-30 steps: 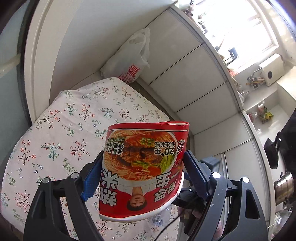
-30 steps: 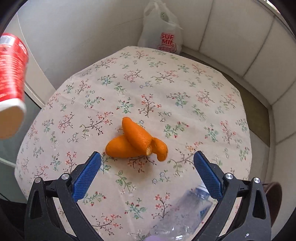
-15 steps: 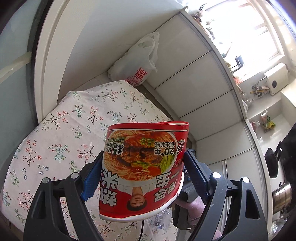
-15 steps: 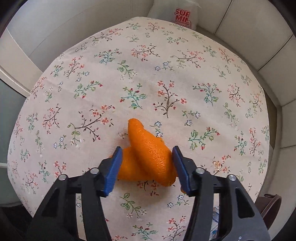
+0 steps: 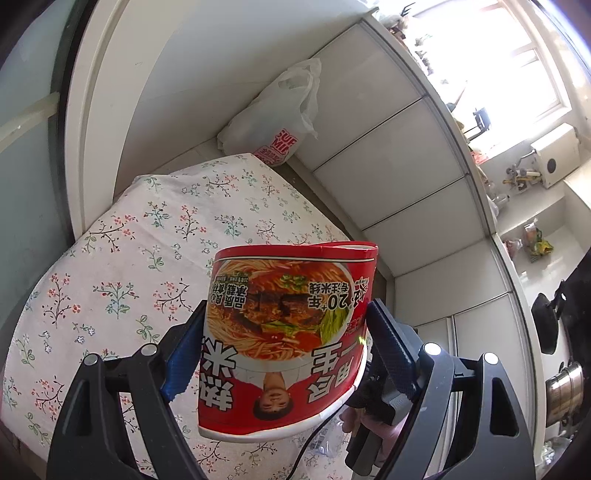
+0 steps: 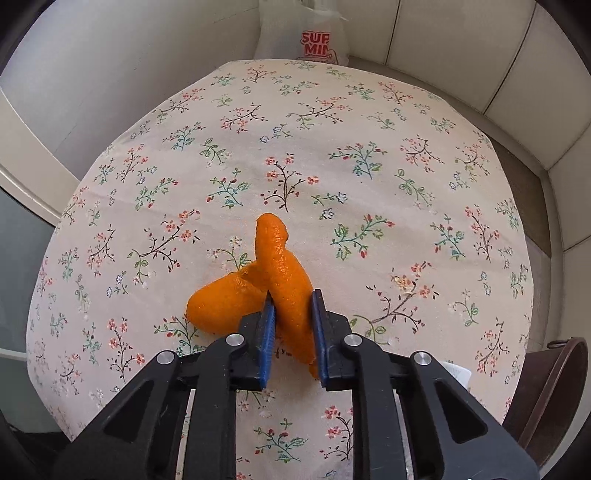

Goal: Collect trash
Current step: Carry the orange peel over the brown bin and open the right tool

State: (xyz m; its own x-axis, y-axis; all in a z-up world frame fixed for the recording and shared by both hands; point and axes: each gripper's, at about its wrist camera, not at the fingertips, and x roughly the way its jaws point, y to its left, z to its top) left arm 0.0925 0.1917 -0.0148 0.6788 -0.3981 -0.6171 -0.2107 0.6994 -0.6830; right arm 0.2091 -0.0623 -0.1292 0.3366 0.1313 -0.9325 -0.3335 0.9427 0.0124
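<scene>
Closing on the orange peel, which lies near the middle of the table, the right tool has its blue pads against the upright strip. The left tool holds a red noodle cup wide between its pads, above the table. By my reading the collecting is partway: cup and peel are in hand, neither binned yet, with the white plastic bag waiting beyond the far edge.
</scene>
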